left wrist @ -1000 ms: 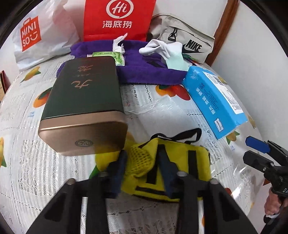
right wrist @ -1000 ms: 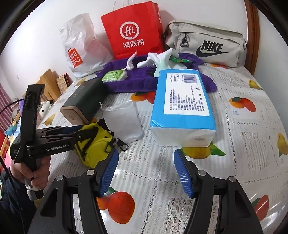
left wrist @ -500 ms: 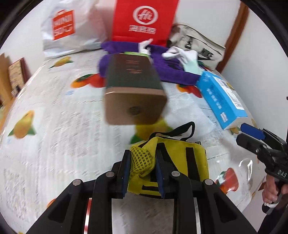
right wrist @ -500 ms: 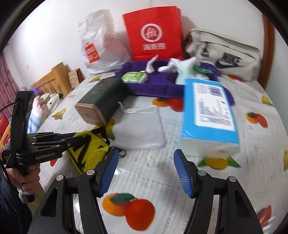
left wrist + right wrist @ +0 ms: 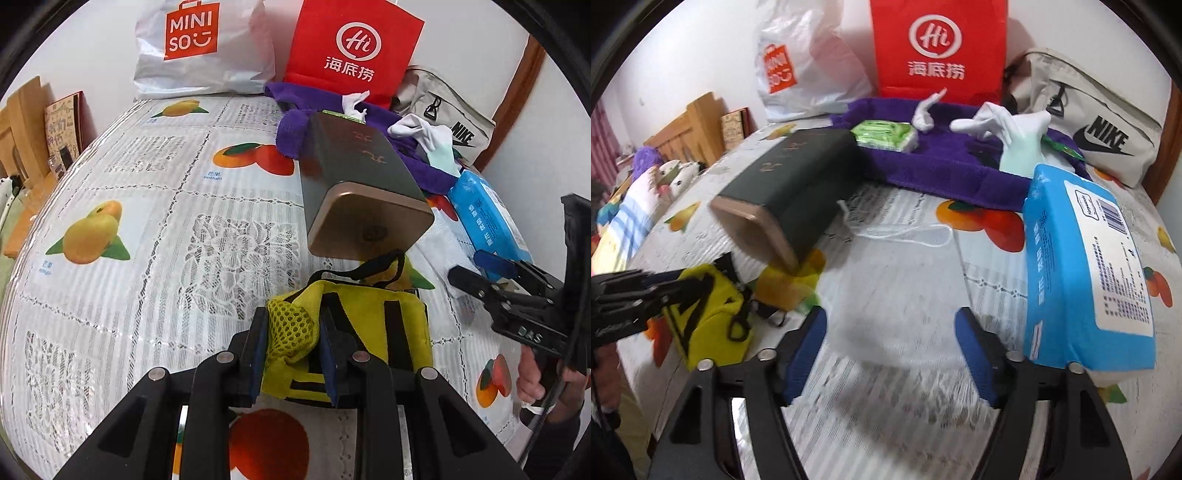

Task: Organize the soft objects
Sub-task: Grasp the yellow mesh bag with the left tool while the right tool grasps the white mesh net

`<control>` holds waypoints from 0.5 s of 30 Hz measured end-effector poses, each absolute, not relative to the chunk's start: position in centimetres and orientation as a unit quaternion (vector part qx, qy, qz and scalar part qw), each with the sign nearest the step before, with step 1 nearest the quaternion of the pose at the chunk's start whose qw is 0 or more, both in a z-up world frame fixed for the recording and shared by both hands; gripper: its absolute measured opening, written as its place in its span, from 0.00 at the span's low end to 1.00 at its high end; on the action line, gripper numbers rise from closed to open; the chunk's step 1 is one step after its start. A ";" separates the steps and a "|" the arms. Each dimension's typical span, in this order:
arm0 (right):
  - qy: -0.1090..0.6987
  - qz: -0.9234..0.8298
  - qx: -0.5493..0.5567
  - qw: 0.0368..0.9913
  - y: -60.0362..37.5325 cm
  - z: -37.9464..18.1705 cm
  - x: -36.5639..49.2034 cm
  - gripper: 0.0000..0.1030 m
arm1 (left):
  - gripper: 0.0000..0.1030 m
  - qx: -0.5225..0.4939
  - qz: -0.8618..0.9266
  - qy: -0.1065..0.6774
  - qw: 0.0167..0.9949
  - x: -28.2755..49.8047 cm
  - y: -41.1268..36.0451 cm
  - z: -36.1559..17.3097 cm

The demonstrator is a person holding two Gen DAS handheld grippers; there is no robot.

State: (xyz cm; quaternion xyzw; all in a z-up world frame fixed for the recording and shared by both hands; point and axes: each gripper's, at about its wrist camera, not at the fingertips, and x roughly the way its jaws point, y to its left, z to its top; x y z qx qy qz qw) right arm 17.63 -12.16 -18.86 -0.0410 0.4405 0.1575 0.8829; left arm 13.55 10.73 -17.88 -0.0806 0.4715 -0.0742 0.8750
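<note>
Fruit-printed lace tablecloth [image 5: 155, 229] covers the table, and a dark green box with a gold end [image 5: 360, 201] lies near its middle. Just in front of the box, the left gripper [image 5: 291, 345] pinches the mesh corner of a yellow pouch [image 5: 369, 325]. Right of the box, the right gripper [image 5: 890, 354] has its jaws opening, nothing between them, above a clear plastic bag [image 5: 897, 288]. Beyond the box lies a purple towel [image 5: 945, 166].

Both wrist cameras look steeply down, close, sharing the dark box [image 5: 354, 177].
</note>
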 end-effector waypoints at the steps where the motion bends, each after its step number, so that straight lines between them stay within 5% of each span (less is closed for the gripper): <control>1: 0.438 0.148 -0.042 0.886 -12.0 -18.9 17.9 0.73 | 0.24 -0.084 -0.076 0.472 0.875 13.6 10.8 -17.9; 4: 0.429 0.148 -0.048 0.890 -11.0 -18.7 18.0 0.83 | 0.24 -0.099 -0.084 0.471 0.872 13.8 11.2 -18.0; 12: 0.445 0.114 -0.045 0.887 -10.4 -20.5 18.4 0.80 | 0.25 -0.109 -0.093 0.470 0.871 13.7 11.7 -18.2; 15: 0.435 0.107 -0.042 0.893 -11.1 -20.2 17.9 0.52 | 0.25 -0.106 -0.091 0.471 0.871 13.7 11.7 -18.2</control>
